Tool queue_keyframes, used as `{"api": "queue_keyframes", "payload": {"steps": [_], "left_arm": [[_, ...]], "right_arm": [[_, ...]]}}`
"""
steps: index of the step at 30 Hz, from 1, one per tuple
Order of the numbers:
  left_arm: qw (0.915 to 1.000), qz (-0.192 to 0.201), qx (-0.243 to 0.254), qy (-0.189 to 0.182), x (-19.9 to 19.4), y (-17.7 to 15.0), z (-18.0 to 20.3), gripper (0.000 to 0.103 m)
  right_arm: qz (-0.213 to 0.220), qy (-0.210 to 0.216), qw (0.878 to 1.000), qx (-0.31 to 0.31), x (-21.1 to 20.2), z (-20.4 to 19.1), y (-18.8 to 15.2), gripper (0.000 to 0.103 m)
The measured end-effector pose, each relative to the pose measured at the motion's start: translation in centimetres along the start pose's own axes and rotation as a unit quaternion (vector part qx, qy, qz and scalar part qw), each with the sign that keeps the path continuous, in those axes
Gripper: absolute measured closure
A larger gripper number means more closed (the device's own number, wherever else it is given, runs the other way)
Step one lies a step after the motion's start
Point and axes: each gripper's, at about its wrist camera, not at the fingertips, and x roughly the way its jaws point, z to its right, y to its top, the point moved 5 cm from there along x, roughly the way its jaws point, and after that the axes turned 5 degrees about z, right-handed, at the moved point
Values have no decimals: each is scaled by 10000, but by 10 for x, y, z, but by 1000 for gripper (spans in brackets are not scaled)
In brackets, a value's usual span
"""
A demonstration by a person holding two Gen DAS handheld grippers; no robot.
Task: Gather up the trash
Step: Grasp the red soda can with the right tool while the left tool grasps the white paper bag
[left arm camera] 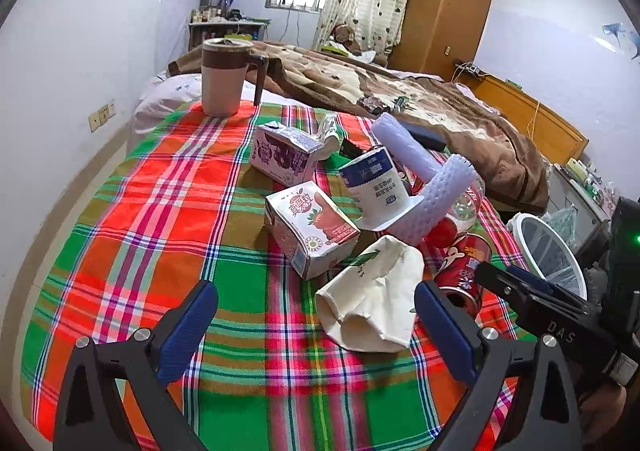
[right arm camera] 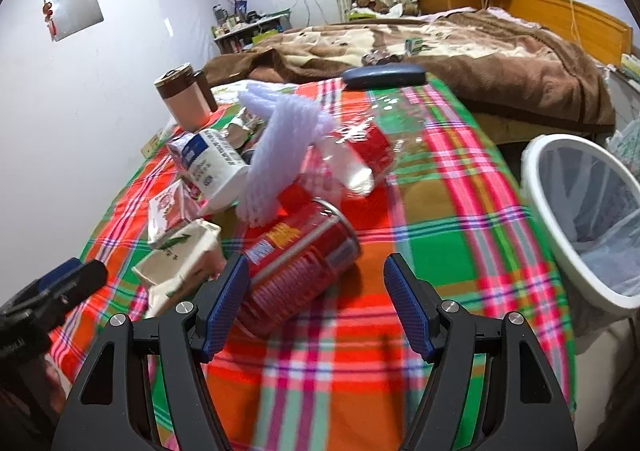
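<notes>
Over the plaid cloth [left arm camera: 120,251], the left gripper [left arm camera: 316,325] hangs spread wide before a crumpled paper cup [left arm camera: 374,297]. Only the right wrist view shows the right gripper [right arm camera: 316,307], also spread, its left finger beside the red can [right arm camera: 296,271], with the white bin [right arm camera: 540,211] alongside.

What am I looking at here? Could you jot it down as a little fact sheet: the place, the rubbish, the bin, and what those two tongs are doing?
place: plaid cloth beside a bed
rubbish: red can on its side, crumpled paper cup, two drink cartons, foam netting, clear bottle
bin: white-rimmed basket, by the cloth's right edge
left tongs: open, near the paper cup
right tongs: open, around the can's end
</notes>
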Motion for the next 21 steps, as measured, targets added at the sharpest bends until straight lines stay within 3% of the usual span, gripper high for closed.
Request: {"api": "queue_keyframes", "payload": {"steps": [10, 16, 19, 21], "left_arm": [[9995, -233, 118, -187, 19, 2, -5, 3], [9978, -438, 312, -395, 32, -2, 6, 4], [9962, -655, 331, -470, 47, -6, 9, 17], [9949, -777, 313, -558, 55, -9, 13, 19]], "right_arm": [[-528, 14, 9986, 81, 22, -11, -6, 30], [-604, -424, 9971, -161, 18, 0, -9, 30], [-558, -575, 9962, -329, 16, 4, -10, 30], [-567, -623, 9958, -363, 14, 7, -10, 33]]}}
